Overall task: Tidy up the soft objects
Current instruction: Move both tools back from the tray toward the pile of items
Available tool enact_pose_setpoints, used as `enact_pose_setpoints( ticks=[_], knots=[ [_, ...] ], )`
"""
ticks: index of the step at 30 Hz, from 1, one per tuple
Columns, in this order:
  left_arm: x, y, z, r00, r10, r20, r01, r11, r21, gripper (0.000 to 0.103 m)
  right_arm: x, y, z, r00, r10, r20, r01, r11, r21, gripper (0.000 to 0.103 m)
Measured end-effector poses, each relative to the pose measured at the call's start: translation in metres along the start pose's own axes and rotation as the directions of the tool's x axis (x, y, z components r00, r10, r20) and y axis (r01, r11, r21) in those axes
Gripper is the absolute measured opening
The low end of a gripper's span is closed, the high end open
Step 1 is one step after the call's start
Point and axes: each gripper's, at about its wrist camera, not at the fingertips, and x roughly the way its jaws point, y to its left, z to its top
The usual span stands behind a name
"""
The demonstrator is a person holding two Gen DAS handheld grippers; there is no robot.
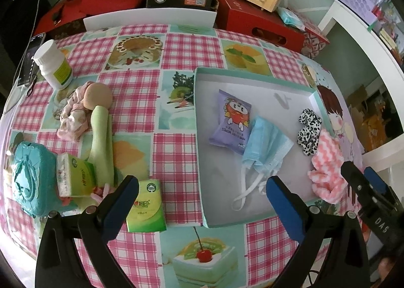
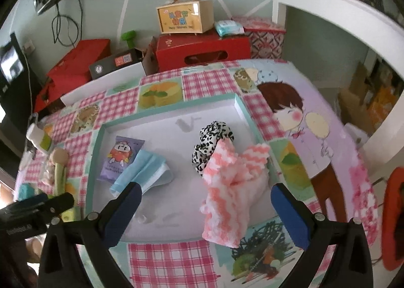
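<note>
A white tray with a teal rim (image 1: 199, 111) (image 2: 101, 136) holds a purple snack packet (image 1: 231, 121) (image 2: 121, 159), a blue face mask (image 1: 265, 146) (image 2: 146, 174), a leopard scrunchie (image 1: 309, 134) (image 2: 212, 141) and a pink-and-white fluffy cloth (image 1: 325, 161) (image 2: 227, 187). The cloth drapes over the tray's near rim. My right gripper (image 2: 205, 194) (image 1: 361, 174) is open, its fingers either side of the cloth and apart from it. My left gripper (image 1: 203, 192) (image 2: 58, 199) is open above the tray's left rim and a green tissue pack (image 1: 146, 206).
Left of the tray lie a pink floral scrunchie (image 1: 73, 116), a beige puff (image 1: 98, 96), a long green soft piece (image 1: 101, 141), a second tissue pack (image 1: 73, 174), a teal box (image 1: 32, 179) and a white bottle (image 1: 54, 65). Red boxes (image 2: 202, 53) stand behind the table.
</note>
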Motion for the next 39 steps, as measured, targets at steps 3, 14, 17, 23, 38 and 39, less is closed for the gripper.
enact_pose_setpoints(
  ticks=[3,14,17,23,38,39],
  knots=[
    [-0.003,0.005,-0.001,1.0,-0.006,0.004,0.006,1.0,-0.008,0.101,-0.003,0.008,-0.002,0.999,-0.036,0.012,0.036,0.999,-0.031,0.103],
    [-0.014,0.027,0.003,0.999,-0.022,0.024,0.023,0.999,-0.044,0.101,-0.006,0.021,0.0,1.0,-0.016,0.002,0.016,0.998,-0.056,0.103],
    [-0.019,0.034,0.005,0.999,-0.028,0.033,0.03,0.998,-0.053,0.101,-0.004,0.027,0.0,0.999,-0.032,-0.009,0.031,0.997,-0.07,0.103],
    [-0.029,0.056,0.011,0.998,-0.035,0.048,0.039,0.996,-0.085,0.101,-0.002,0.038,0.005,0.997,-0.076,0.002,0.076,0.991,-0.107,0.103],
    [-0.052,0.135,0.032,0.998,0.039,0.056,-0.031,0.99,-0.136,0.101,0.009,0.102,0.007,0.997,-0.064,-0.041,0.054,0.975,-0.217,0.103],
    [-0.053,0.143,0.033,0.997,0.048,0.053,-0.04,0.988,-0.15,0.101,0.011,0.107,0.006,0.996,-0.067,-0.054,0.053,0.973,-0.225,0.103]
  ],
)
